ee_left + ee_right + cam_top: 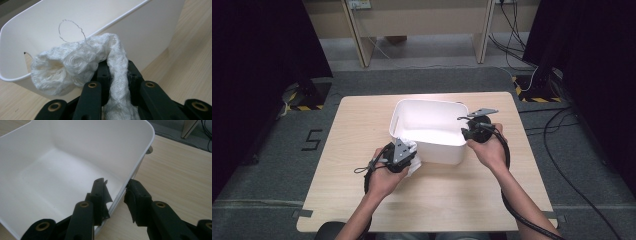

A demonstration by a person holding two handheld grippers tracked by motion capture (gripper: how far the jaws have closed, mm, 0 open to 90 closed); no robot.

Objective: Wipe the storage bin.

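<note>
A white plastic bin (441,153) stands in the middle of a light wooden table (357,125). My left gripper (410,154) is at the bin's near left corner, shut on a white knitted cloth (413,169). In the left gripper view the cloth (72,62) bunches over the jaws of the left gripper (117,71), with a strip running down between them and a thin loose thread looping up. My right gripper (468,132) is at the bin's right wall. In the right gripper view the right gripper (117,193) has one jaw inside and one outside, closed on the bin's rim (147,143). The bin is empty inside.
The table's edges run close on all sides, with grey carpet around it. Wooden furniture legs (362,40) and cables (512,25) stand beyond the far edge. Black cables trail from both grippers along the forearms.
</note>
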